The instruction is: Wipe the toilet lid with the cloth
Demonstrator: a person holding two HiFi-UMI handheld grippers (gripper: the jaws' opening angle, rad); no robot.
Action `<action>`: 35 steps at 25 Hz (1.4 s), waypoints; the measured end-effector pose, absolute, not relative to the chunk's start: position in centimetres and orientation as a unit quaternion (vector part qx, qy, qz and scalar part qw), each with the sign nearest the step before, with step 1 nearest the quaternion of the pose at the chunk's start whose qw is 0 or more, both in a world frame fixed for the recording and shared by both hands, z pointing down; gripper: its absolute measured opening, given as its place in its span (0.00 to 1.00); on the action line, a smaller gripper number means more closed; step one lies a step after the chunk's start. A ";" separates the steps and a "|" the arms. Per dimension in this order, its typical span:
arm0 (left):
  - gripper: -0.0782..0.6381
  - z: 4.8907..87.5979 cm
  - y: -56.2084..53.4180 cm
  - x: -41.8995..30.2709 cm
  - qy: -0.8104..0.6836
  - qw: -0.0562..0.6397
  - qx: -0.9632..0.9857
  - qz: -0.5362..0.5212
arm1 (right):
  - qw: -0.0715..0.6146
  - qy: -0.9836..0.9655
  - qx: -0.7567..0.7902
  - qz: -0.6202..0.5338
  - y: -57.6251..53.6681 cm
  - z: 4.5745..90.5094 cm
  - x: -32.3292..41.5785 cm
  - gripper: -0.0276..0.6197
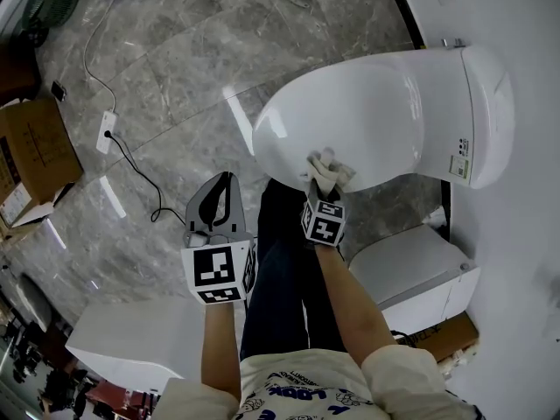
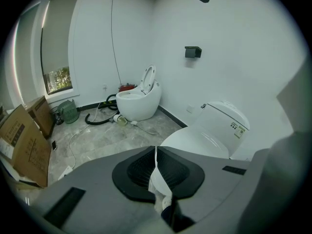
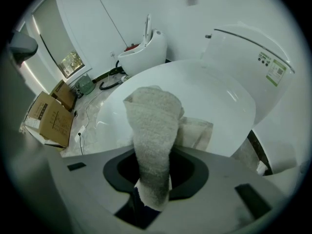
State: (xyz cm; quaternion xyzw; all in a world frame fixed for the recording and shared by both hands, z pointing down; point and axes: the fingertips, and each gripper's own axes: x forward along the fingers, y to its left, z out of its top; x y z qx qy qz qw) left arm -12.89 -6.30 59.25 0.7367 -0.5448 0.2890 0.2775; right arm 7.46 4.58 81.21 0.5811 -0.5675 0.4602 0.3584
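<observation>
R gripper pinches the cloth tight & holds it on the toilet lid; L gripper is closed w/ nothing in it.

A grey marbled stone floor carried everything. Straight ahead of the right gripper, a white toilet stood on it with its lid down. Beside that gripper, on its outer side, sat a white boxy unit. Ahead of the left gripper and off to its outer side, a white power strip lay flat, with a black cable trailing back from it towards the gripper. Further out on that side stood an open cardboard box. Far ahead of the left gripper stood a second toilet, lid raised, with a black hose coiled at its foot.
</observation>
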 end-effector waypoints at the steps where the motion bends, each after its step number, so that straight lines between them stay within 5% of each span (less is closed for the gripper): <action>1: 0.13 59.3 -6.2 -13.2 -0.547 0.278 0.735 0.289 | 0.360 -0.571 0.577 0.459 4.5 81.3 7.0 0.22; 21: 0.13 57.5 -4.9 -17.1 -0.593 0.278 0.703 0.276 | 0.396 -0.646 0.486 0.437 3.0 79.9 0.5 0.22; 35: 0.13 45.3 -7.2 -15.2 -0.622 0.221 0.719 0.219 | 0.276 -0.754 0.494 0.333 -5.7 60.7 0.9 0.21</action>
